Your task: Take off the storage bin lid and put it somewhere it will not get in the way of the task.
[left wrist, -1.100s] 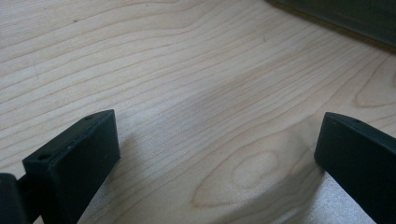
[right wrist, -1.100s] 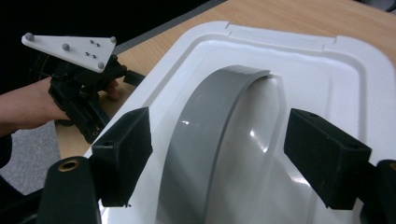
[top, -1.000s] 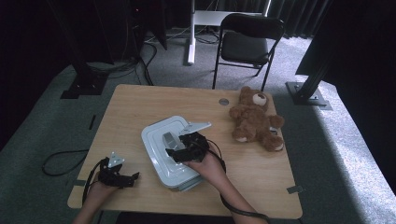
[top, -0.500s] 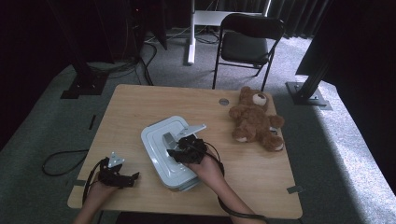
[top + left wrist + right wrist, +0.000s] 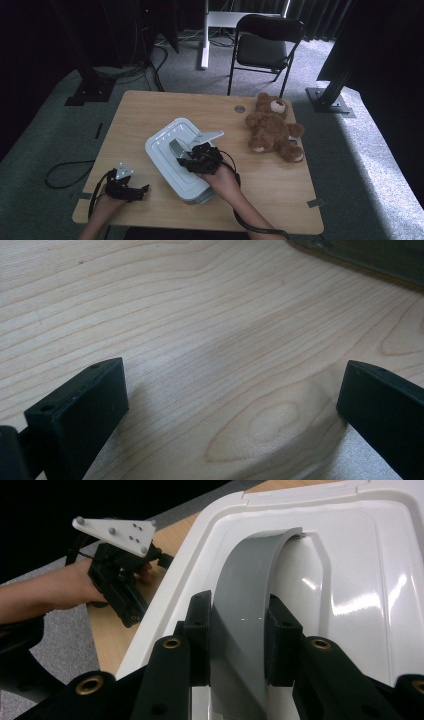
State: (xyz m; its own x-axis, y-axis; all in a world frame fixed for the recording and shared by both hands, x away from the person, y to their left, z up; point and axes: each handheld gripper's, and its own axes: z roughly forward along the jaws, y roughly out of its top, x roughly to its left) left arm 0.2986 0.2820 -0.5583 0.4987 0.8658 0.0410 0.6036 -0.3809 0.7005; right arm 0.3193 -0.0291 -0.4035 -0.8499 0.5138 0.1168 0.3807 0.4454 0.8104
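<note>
Because lifting the white lidded bin (image 5: 177, 159) needs a firm hold, the right gripper (image 5: 239, 645) has just been closing, its jaws pinching the grey handle (image 5: 250, 605); the left gripper (image 5: 129, 189) rests by the table's (image 5: 150, 110) near-left corner, jaws spread.

One white lidded box (image 5: 172, 155) with one grey handle (image 5: 245, 610), one brown teddy bear (image 5: 272, 127), two handheld tools (image 5: 186, 161), one table (image 5: 150, 107), one black folding chair (image 5: 265, 45)

Black tool (image 5: 240, 635), brass-ringed screw holes
</note>
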